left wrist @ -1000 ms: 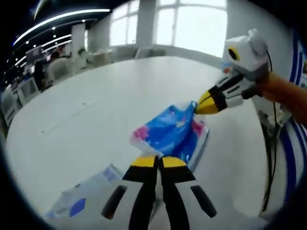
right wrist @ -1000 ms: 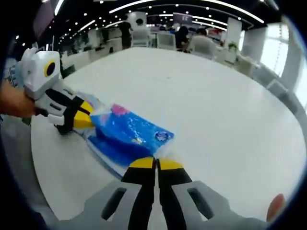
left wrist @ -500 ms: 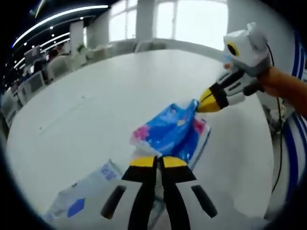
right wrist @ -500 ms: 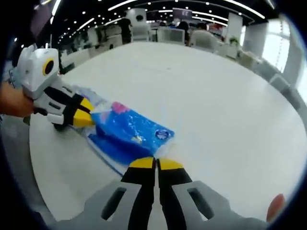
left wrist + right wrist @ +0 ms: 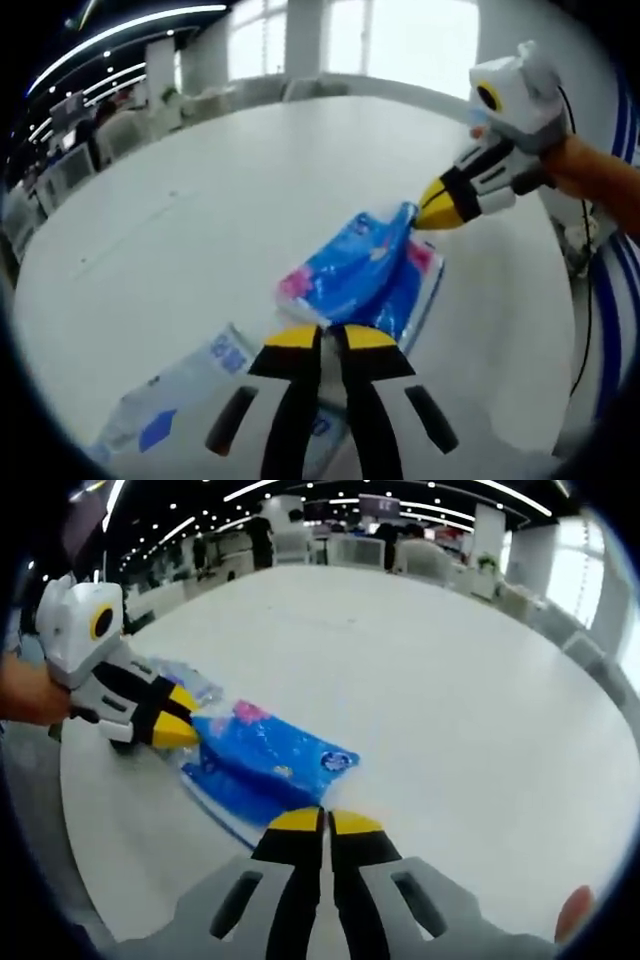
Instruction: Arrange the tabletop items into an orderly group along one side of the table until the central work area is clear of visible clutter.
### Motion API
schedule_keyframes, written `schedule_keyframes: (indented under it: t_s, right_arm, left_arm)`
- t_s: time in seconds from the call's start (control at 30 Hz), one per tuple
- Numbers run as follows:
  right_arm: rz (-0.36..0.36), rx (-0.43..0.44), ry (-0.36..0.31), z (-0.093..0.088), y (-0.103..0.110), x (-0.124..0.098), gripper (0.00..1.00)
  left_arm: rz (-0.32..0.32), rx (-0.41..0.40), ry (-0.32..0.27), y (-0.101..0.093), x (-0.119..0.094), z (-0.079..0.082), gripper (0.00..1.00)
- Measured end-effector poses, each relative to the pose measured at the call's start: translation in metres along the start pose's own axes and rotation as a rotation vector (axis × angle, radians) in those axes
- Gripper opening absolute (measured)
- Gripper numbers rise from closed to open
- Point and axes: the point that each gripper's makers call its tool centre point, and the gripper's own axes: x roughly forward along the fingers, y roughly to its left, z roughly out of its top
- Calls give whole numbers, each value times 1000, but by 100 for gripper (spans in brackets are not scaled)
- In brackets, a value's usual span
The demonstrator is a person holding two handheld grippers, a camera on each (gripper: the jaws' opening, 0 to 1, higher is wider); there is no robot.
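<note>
A blue plastic pack (image 5: 362, 283) with pink patches lies on the white round table (image 5: 200, 180). My left gripper (image 5: 326, 338) is shut on its near edge. From the right, my right gripper (image 5: 428, 212) pinches the pack's far twisted corner. In the right gripper view the same blue pack (image 5: 262, 767) stretches between my right gripper (image 5: 325, 823), shut on its clear edge, and my left gripper (image 5: 178, 720) at the left. A pale packet with blue print (image 5: 185, 395) lies beside my left jaws, and shows behind the left gripper as crinkled plastic (image 5: 188, 678).
The white table (image 5: 430, 670) runs wide and bare beyond the pack. Its rim curves close on the right in the left gripper view, where a dark cable (image 5: 585, 300) hangs. A person's hand (image 5: 20, 695) holds the left gripper. Chairs and people (image 5: 385, 550) stand past the far edge.
Both grippers keep their hold on the blue pack. The pack has drawn a little more taut and narrow toward the right gripper's pinch; the views shifted only slightly.
</note>
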Motion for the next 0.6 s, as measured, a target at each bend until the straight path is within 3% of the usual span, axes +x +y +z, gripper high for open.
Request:
schedule_keyframes:
  t_s: [0.6]
  right_arm:
    - [-12, 34, 1, -6, -1, -4, 10]
  left_arm:
    - [11, -4, -1, 2, -1, 1, 16]
